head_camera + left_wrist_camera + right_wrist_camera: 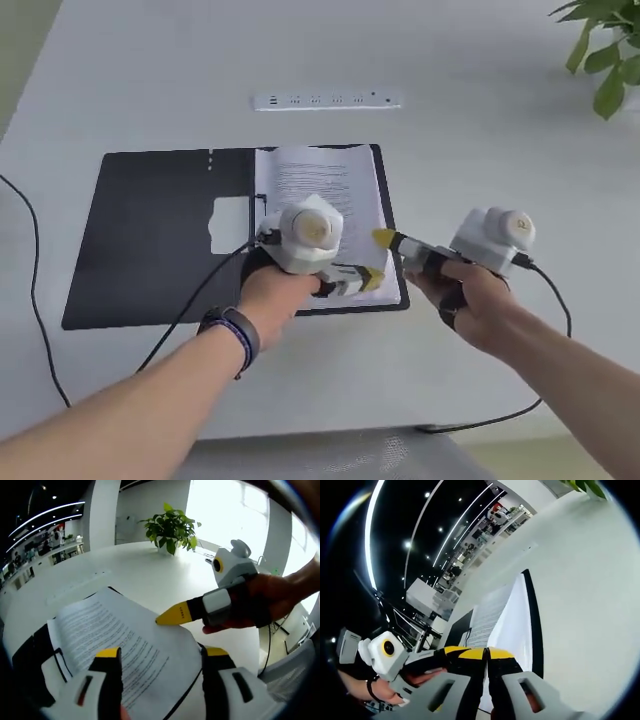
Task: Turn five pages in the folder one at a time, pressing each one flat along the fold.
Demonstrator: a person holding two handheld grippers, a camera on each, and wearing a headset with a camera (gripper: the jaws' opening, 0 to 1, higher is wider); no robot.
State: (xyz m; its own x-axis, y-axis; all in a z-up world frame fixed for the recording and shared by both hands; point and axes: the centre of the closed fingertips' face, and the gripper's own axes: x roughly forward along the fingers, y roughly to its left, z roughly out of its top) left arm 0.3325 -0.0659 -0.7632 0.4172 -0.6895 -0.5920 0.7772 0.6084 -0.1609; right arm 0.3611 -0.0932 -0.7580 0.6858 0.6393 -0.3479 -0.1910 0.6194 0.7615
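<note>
1. The folder [150, 240] is lying open on the white table [500, 130]. Its black cover is sitting at 9 o'clock of the fold, and the printed pages [320, 180] are stacked at 3 o'clock.
2. The left gripper [161, 652] is hovering over the lower part of the top sheet. Its jaws are released and spread wide, with nothing between them.
3. The right gripper [486, 654] is pointing in from 3 o'clock. Its jaws are clenched tip to tip, and no paper is showing between them.
4. Each sheet is probably behaving as thin, light and limp. It is likely sliding easily over the 1 beneath and creasing or tearing under a hard pinch.
5. The free edge at 3 o'clock, or the corner at 5 o'clock, is looking like the best hold, because only 1 sheet is separating there and the fold is staying unstrained.
</note>
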